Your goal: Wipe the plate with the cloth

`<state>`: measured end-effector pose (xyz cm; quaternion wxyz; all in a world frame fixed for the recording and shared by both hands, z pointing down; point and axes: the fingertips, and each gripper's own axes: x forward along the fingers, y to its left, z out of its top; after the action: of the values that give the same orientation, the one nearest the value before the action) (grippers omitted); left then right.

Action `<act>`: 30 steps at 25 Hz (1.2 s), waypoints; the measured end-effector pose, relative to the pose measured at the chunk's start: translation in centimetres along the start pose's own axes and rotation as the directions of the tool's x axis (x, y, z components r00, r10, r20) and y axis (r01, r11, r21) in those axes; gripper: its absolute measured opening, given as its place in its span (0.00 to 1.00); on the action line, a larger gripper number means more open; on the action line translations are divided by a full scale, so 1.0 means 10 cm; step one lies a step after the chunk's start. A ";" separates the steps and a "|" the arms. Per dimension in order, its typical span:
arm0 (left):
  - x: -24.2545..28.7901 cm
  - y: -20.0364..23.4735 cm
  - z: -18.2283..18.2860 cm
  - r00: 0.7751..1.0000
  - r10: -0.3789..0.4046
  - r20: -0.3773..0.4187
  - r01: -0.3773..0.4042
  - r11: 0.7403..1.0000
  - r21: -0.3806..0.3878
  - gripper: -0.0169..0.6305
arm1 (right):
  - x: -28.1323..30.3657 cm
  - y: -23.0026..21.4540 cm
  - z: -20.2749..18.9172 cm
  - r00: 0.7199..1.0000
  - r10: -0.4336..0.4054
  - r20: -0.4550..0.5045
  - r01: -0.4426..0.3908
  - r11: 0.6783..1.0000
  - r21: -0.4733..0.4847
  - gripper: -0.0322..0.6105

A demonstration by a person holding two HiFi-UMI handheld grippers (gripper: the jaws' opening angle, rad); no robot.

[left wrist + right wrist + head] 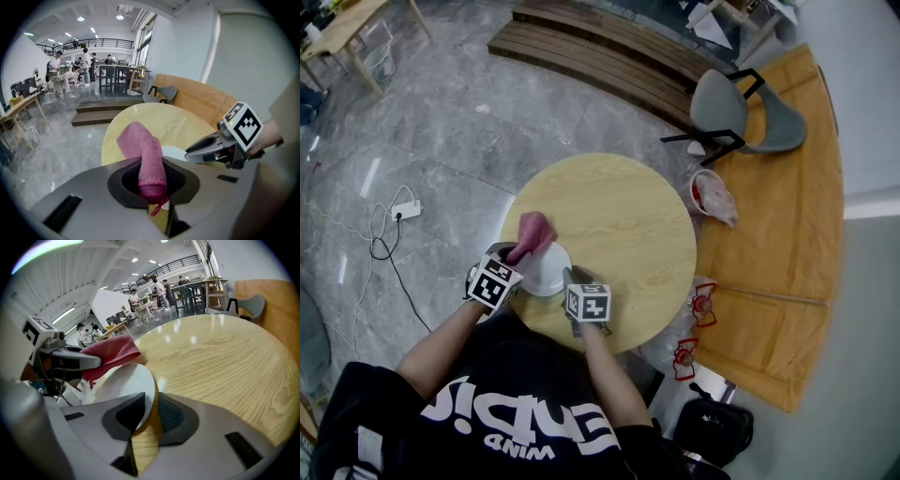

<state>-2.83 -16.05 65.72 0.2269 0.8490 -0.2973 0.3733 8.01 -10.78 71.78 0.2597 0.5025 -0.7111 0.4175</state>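
Wooden round table (628,225), white plate (546,272), grey marble floor (459,141), grey chair (722,103)

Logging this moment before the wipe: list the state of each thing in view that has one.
left tongs, shut on the cloth
cloth, bunched, free end sticking out past the tongs
right tongs, shut on the plate's rim
plate, tilted, held by its rim
chair, upright, nobody in it

The person wears a black short-sleeved T-shirt (516,422) with white lettering; the grey left gripper (516,256) and right gripper (570,277) carry black-and-white marker cubes (494,284).
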 end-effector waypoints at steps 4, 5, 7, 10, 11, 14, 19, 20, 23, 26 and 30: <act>0.01 -0.30 0.03 0.998 -0.065 -0.008 0.065 0.997 0.041 0.10 | -0.01 0.02 0.02 1.000 -0.003 -0.001 0.003 1.000 0.000 0.20; 0.04 -0.40 0.01 0.996 -0.084 -0.015 0.085 0.995 0.052 0.10 | -0.01 0.02 0.02 1.000 -0.004 0.000 0.004 1.000 -0.003 0.20; 0.12 -0.57 -0.05 0.992 -0.119 -0.035 0.121 0.990 0.071 0.10 | 0.00 0.02 0.01 1.000 -0.005 0.000 0.005 1.000 -0.011 0.20; 0.21 -0.79 -0.20 0.983 -0.163 -0.087 0.171 0.980 0.097 0.10 | 0.01 0.03 0.00 1.000 -0.008 0.000 0.008 1.000 -0.013 0.20; 0.23 -0.84 -0.24 0.979 -0.175 -0.104 0.186 0.977 0.106 0.10 | 0.00 0.02 0.00 1.000 -0.009 0.002 0.009 1.000 -0.011 0.20; 0.28 -0.91 -0.32 0.972 -0.196 -0.129 0.211 0.970 0.119 0.10 | 0.00 0.02 0.01 1.000 -0.013 0.010 0.013 1.000 -0.006 0.20; 0.40 -0.97 -0.36 0.966 -0.208 -0.156 0.229 0.965 0.131 0.10 | 0.01 0.01 0.00 1.000 -0.024 0.015 0.024 1.000 -0.007 0.20; 0.42 -0.98 -0.37 0.964 -0.209 -0.163 0.232 0.963 0.135 0.10 | 0.00 0.01 0.00 1.000 -0.026 0.015 0.026 1.000 -0.006 0.20; 0.47 -0.99 -0.39 0.961 -0.205 -0.186 0.233 0.961 0.147 0.10 | 0.00 0.01 0.01 0.999 -0.027 0.020 0.027 1.000 -0.002 0.20; 0.49 -0.98 -0.41 0.960 -0.195 -0.202 0.229 0.960 0.163 0.10 | 0.00 0.02 0.02 0.999 -0.028 0.025 0.028 1.000 0.000 0.20; 0.49 -0.96 -0.43 0.961 -0.185 -0.207 0.220 0.962 0.160 0.10 | 0.00 0.03 0.00 0.999 -0.031 0.016 0.032 0.999 -0.017 0.20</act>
<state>4.13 -8.19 70.58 0.2132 0.8526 -0.1504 0.4528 7.70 -10.74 71.66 0.2649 0.5147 -0.7088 0.4031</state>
